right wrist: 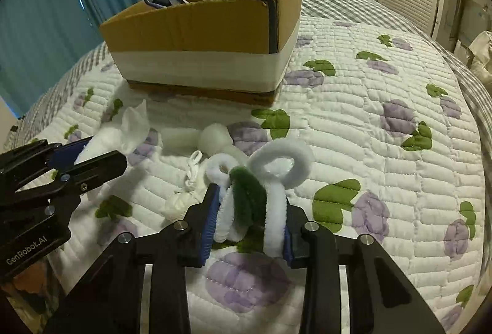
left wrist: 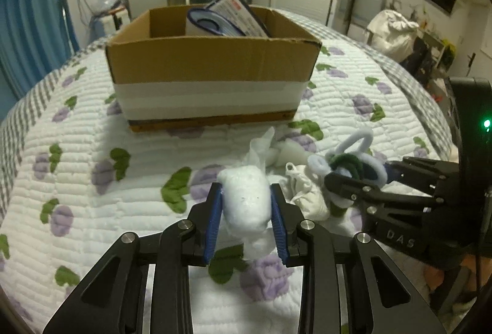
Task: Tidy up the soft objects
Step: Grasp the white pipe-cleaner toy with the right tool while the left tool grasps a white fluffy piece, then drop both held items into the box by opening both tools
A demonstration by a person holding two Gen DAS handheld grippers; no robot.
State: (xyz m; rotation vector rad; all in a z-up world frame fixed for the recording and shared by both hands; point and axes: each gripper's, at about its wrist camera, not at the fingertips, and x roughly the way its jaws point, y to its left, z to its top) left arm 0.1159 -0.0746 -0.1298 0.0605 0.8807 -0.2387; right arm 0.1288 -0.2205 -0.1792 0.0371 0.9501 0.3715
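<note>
My left gripper [left wrist: 246,198] is shut on a clear plastic bag of white stuffing [left wrist: 246,198], held just above the quilt. My right gripper [right wrist: 250,208] is shut on a bundle of white and green chenille stems [right wrist: 252,195], whose white loops stick up past the fingers. The bundle also shows in the left wrist view [left wrist: 350,165], and the bag in the right wrist view [right wrist: 107,140]. A cardboard box [left wrist: 212,60] with white tape around it stands farther back on the bed; it also shows in the right wrist view [right wrist: 190,26].
A small white cloth pouch [right wrist: 181,198] and white foam pieces [right wrist: 212,137] lie on the flowered quilt [right wrist: 384,149] between the grippers. The box holds a book or packet [left wrist: 233,14] and a blue-rimmed item [left wrist: 206,22]. Furniture stands beyond the bed.
</note>
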